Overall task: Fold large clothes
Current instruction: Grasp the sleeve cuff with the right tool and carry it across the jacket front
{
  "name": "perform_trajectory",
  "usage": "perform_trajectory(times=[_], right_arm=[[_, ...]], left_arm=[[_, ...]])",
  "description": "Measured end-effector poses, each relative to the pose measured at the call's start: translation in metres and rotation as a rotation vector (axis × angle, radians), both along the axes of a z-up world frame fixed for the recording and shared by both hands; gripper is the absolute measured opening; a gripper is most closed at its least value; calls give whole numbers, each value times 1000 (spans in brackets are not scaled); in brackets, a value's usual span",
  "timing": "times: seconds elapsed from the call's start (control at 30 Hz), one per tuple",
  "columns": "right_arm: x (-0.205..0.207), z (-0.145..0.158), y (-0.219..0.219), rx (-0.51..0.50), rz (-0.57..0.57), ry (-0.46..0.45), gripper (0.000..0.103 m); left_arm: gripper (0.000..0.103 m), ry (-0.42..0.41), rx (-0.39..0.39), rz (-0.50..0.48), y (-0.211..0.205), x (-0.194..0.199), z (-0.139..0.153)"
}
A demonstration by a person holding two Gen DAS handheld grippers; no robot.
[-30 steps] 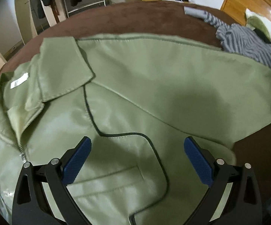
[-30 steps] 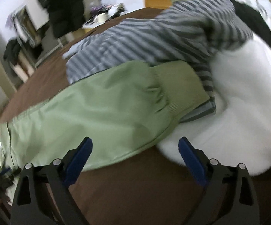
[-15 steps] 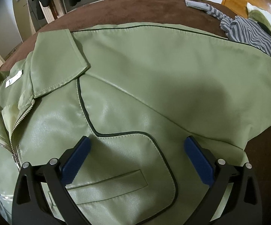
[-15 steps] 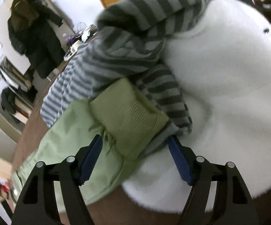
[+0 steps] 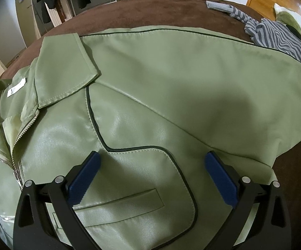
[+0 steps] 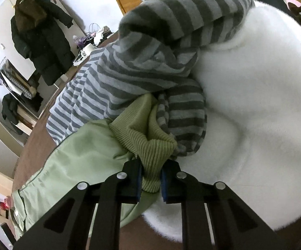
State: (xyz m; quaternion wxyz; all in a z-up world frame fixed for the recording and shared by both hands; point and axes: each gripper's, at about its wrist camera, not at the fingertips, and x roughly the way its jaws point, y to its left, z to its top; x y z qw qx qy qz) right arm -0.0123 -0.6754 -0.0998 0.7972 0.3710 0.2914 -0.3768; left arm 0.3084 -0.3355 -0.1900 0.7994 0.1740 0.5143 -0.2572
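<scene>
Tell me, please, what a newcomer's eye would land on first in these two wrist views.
Most striking is the light green jacket, spread flat with its zipper and collar across the brown bedcover and filling the left wrist view under the wide-open left gripper. In the right wrist view, the right gripper is clamped on the jacket's ribbed green cuff, which lies beside a grey striped garment and a fluffy white one.

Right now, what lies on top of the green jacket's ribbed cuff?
A striped grey sweater drapes over the far end of the cuff; the right claw pinches the near end. How far the cuff runs beneath is hidden.
</scene>
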Motion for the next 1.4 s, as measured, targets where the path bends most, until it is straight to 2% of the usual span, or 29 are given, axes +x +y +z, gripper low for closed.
perform_trajectory(times=[0.2, 0.3, 0.4, 0.57, 0.73, 0.93, 1.17, 1.4], right_arm=[[22, 43, 33, -114, 69, 66, 13], [28, 73, 55, -161, 121, 49, 11], [40, 99, 83, -215, 182, 60, 11], [78, 134, 148, -253, 354, 33, 11], [126, 158, 232, -282, 551, -1, 11], [177, 164, 326, -253, 725, -37, 11], [221, 158, 435, -218, 887, -53, 11], [254, 115, 529, -158, 1012, -8, 11]], left_arm=[[98, 9, -6, 13, 0, -2, 0], [97, 46, -18, 13, 1, 2, 4], [97, 48, -25, -2, 5, 1, 17], [97, 25, -54, 0, 25, 0, 48], [97, 6, -57, 48, 77, 3, 81], [97, -10, -29, 174, 171, 14, 104], [97, -21, 14, 328, 285, 21, 115], [97, -8, 49, 449, 367, 13, 101]])
